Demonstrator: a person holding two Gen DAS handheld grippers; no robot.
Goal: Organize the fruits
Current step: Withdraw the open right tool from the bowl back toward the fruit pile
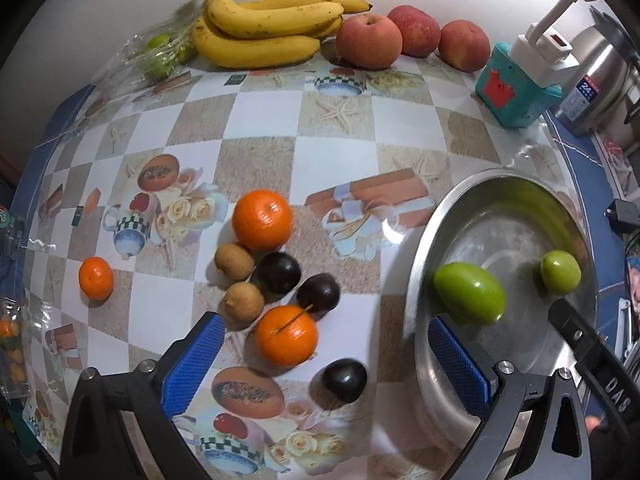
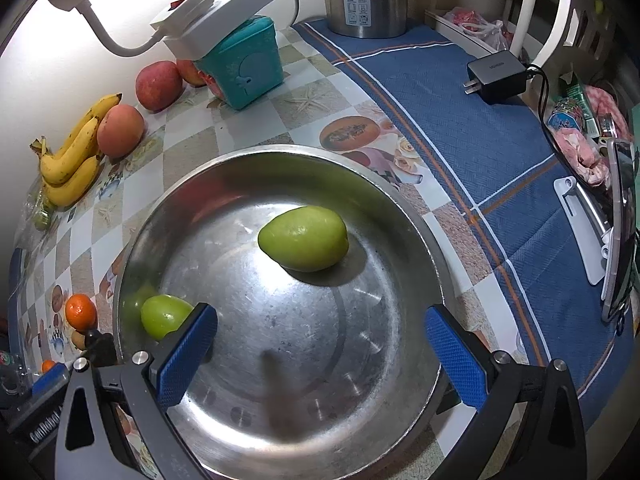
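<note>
Hovering both grippers, left and right, spread wide, empty. Two smooth green fruits, big oval and small round, in steel bowl.

Scuffed shiny metal basin, glossy, perhaps plastic, tablecloth, matt woven blue cloth, knurled hand-held gripper pads

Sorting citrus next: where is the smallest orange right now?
In the left wrist view, the smallest orange sits alone on the tablecloth, left of the kiwi cluster.
</note>
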